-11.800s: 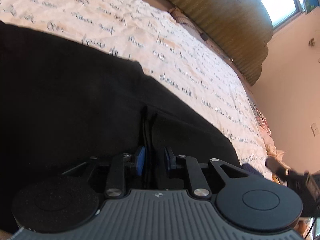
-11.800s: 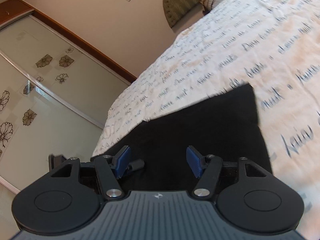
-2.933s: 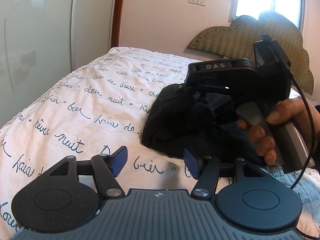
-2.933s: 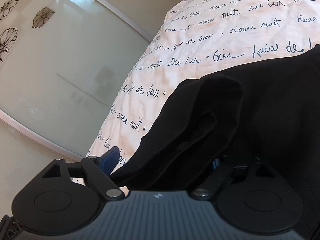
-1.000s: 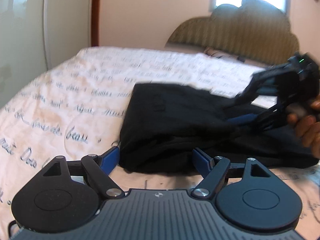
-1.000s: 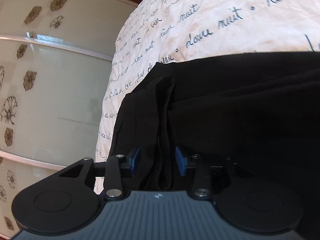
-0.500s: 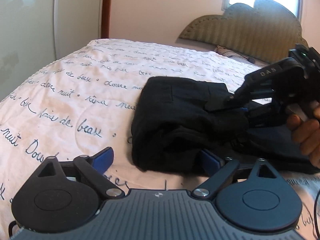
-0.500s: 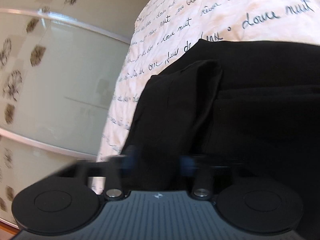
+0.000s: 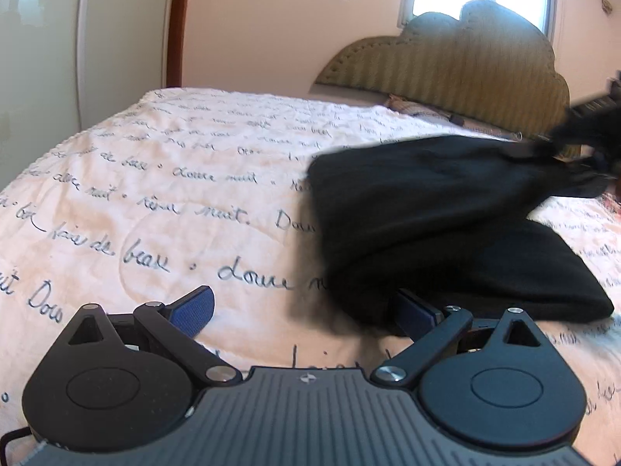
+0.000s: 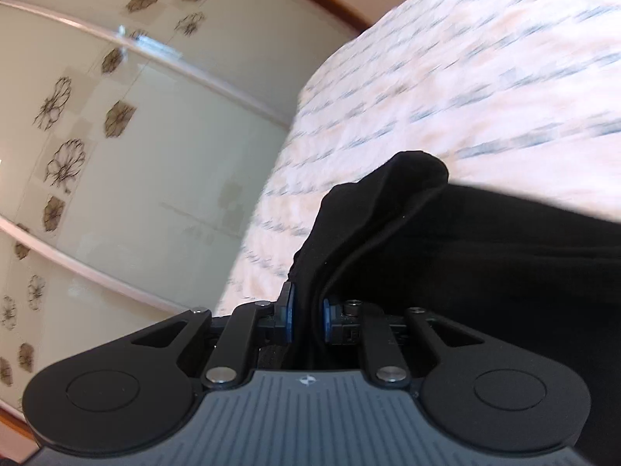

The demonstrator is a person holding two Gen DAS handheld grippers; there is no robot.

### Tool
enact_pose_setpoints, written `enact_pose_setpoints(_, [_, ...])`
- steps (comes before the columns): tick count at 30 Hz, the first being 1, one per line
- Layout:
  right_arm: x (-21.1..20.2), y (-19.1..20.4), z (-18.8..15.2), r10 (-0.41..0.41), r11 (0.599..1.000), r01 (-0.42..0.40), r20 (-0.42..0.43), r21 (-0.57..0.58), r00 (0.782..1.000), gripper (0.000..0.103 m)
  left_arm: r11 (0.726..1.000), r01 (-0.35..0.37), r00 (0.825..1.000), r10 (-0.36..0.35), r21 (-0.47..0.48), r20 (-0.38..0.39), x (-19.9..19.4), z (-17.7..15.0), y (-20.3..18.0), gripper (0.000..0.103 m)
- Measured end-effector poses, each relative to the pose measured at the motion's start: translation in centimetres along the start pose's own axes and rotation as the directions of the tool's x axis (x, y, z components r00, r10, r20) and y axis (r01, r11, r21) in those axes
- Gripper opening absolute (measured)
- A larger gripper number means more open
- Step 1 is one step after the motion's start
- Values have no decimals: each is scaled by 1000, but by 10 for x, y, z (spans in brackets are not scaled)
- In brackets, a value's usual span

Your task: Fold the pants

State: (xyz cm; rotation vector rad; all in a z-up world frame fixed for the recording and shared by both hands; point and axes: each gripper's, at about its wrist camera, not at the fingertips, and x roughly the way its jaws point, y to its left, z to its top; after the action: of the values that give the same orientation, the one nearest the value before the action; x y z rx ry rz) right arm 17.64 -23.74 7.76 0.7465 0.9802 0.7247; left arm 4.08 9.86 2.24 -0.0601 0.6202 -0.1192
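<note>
Pants [image 9: 438, 229]: black, on bed [image 9: 163, 178], already folded into compact bundle. Right gripper [image 10: 306, 316] closing, pinching top layer, lifted. Left gripper [image 9: 306, 306] opening wide, nothing between pads. Final fold judged unfinished.

A bed [image 9: 186, 178] with a cream, script-printed cover carries folded black pants [image 9: 446, 240] lying on it.

Right tongs [image 10: 306, 320] closing on pants [image 10: 446, 252]
</note>
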Motion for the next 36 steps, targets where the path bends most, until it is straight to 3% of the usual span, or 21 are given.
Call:
enact_pose_setpoints(4, [-54,-46,-26,-135,989,133,27,71,991,13,998,58,998,-58,21,-9,1,-1,-8,100])
enact_pose_setpoints(7, [-65,-83,-43,-184,969,174,44,173,982,13,993,99,995,-98,70,-17,4,3,-25,98])
enact_pose_setpoints(15, [-91,-69,-42,-104,989,88,138,121,985,13,981,139,990,-143,132,15,-2,11,-59,100])
enact_pose_setpoints(20, [-107,-97,-55,-147,972,114,157,206,977,13,978,142,990,-140,152,-20,4,4,-69,99])
enact_pose_setpoints(24, [-108,-104,-59,-97,963,41,202,266,975,13,976,139,990,-137,170,-22,5,4,-71,99])
enact_pose_setpoints(32, [-93,-107,-43,-185,952,153,102,265,977,14,984,110,992,-101,136,-70,14,-15,-62,99])
enact_pose_setpoints(34, [-91,-108,-42,-195,950,166,89,264,977,19,984,117,992,-109,132,-69,15,-15,-61,100])
enact_pose_setpoints(36, [-86,-107,-42,-199,952,176,71,252,977,30,984,120,991,-112,128,-74,16,-14,-60,99])
